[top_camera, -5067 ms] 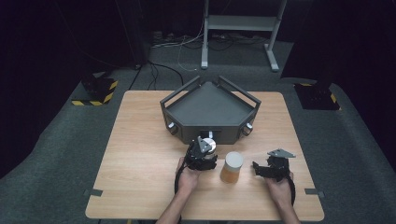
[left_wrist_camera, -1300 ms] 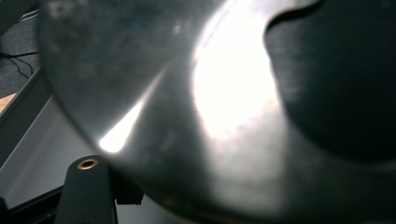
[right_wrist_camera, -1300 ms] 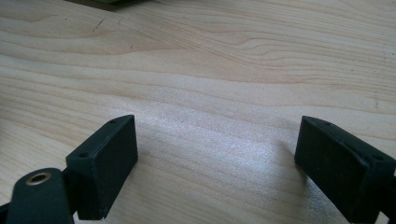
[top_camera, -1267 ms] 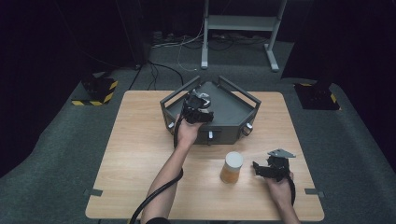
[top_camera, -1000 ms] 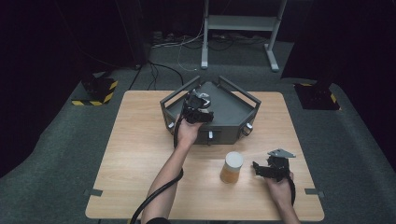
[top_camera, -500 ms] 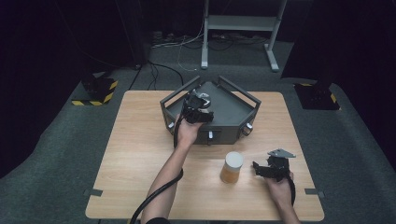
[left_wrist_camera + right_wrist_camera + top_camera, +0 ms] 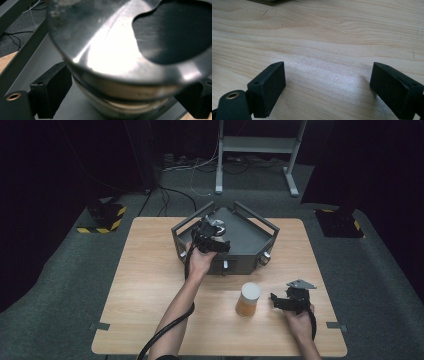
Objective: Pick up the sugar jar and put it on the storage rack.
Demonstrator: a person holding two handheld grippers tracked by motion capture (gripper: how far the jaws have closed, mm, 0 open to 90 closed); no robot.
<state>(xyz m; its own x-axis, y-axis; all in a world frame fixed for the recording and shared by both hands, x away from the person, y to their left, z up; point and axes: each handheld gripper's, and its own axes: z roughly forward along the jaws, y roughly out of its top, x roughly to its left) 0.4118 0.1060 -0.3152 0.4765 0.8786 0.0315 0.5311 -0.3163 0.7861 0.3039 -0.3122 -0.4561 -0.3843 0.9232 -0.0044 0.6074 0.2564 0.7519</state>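
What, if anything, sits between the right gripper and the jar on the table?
Nothing visible. The right gripper rests open on bare wood, and only clear table separates it from the jar beside it.

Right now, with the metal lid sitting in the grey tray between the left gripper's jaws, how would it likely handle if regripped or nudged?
The metal lid looks polished and shiny, so probably slippery against the pads. It appears rigid. Being round, it might roll or slide on the smooth grey tray if tipped on edge.
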